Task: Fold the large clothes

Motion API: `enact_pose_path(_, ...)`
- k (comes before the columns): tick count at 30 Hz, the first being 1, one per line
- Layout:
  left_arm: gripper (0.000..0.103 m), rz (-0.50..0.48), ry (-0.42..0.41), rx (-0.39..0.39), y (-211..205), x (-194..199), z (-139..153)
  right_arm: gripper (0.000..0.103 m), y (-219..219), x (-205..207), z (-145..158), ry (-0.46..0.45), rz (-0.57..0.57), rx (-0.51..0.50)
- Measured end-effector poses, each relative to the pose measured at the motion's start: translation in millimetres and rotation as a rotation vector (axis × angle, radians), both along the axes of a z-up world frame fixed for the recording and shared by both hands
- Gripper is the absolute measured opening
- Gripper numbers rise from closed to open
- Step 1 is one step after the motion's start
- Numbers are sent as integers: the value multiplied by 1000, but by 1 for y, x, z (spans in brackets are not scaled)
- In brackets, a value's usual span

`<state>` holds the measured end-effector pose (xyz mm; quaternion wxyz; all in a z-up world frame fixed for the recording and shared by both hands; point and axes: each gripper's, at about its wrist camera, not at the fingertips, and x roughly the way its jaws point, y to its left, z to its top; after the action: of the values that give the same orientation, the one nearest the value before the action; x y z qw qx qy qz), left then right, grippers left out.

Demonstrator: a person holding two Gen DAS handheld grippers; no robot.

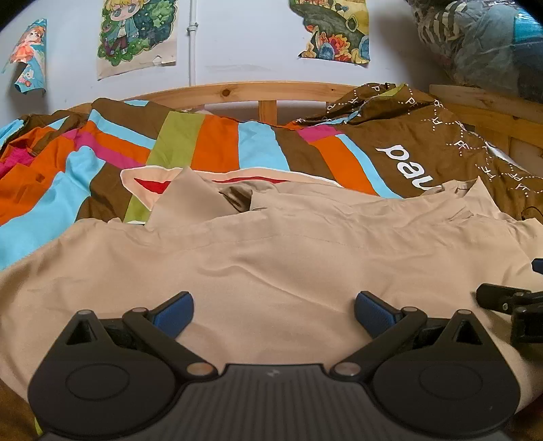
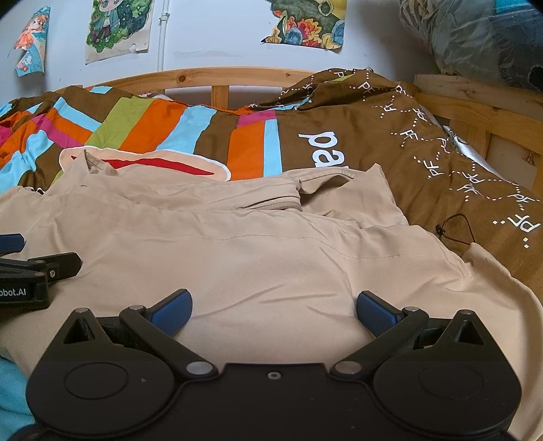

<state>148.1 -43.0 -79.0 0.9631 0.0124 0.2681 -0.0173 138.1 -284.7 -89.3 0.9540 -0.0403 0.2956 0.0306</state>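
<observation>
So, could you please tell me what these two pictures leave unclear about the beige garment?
- Left wrist view: the beige garment's near hem is hidden behind the left tool.
- Right wrist view: its near hem sits behind the right tool; the left edge crops its left side.

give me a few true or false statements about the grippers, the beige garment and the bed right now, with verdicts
1. Both grippers are open. True: the left gripper and the right gripper each show blue pads spread wide apart with nothing between them.
2. The beige garment hangs from a hook on the wall. False: it lies spread on the bed.
3. The striped bedcover lies beyond the garment. True.
4. The left gripper is clamped on a sleeve. False: it grips nothing.
5. The wall is bare. False: cartoon posters are stuck on it.
6. A wooden bed rail runs behind the bedding. True.
</observation>
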Motion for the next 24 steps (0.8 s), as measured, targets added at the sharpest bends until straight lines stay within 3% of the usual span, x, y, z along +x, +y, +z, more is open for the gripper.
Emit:
enact_pose_path(11, 103, 13, 59, 119, -1, -14, 30, 102, -7, -20, 31, -80, -17, 45)
enact_pose_path(20, 103, 86, 138, 92, 27, -41, 61, 102, -4, -34, 51, -71, 10, 39)
enact_pose_path(24, 103, 112, 138, 61, 48, -70, 67, 102, 6, -39, 58, -54, 24, 31)
